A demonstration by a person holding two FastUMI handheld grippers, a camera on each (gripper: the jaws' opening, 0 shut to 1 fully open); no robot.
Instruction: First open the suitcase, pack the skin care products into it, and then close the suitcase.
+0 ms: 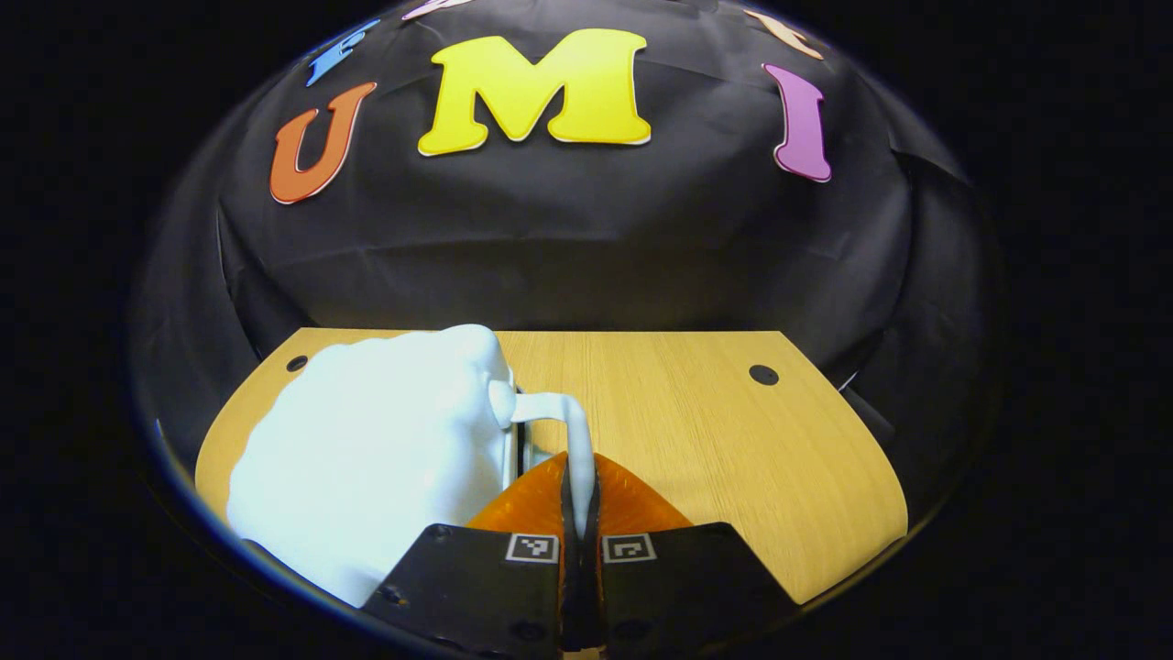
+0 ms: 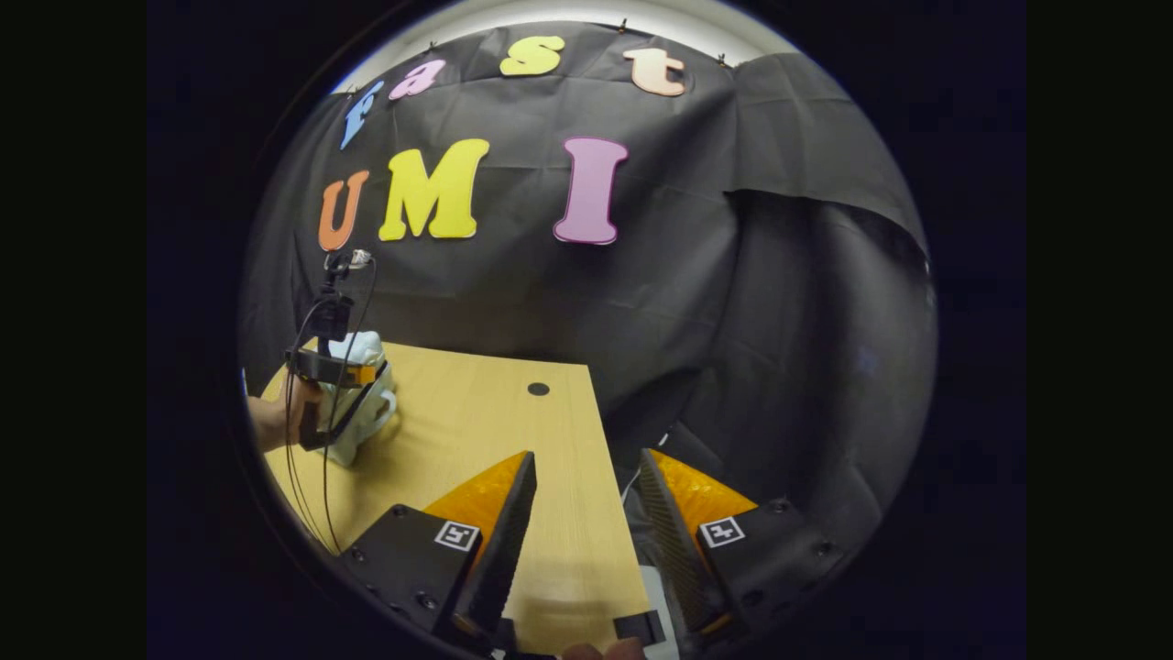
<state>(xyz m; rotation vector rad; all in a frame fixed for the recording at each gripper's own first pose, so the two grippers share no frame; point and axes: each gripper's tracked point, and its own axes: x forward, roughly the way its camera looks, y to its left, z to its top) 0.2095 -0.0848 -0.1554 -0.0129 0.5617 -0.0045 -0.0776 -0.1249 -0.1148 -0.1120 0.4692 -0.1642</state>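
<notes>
Now we see, in the left gripper view, the left gripper [image 1: 580, 477] closed on the thin white handle [image 1: 561, 414] of the pale suitcase [image 1: 376, 449], both fingers pressed against the handle's near end. The suitcase is small, white and lumpy, and it sits on the left part of the wooden bench [image 1: 715, 431], with the handle sticking out of its right side. Two dark round holes mark the bench's far corners.

From the right gripper view, we see the right gripper [image 2: 579, 513] spread wide and holding nothing, poised above the bench's right edge [image 2: 586, 440]. Far to the left stands the suitcase [image 2: 362, 403], with the left gripper [image 2: 334, 371] against it, a hand [image 2: 275, 417] gripping that tool, and cables hanging from it.
</notes>
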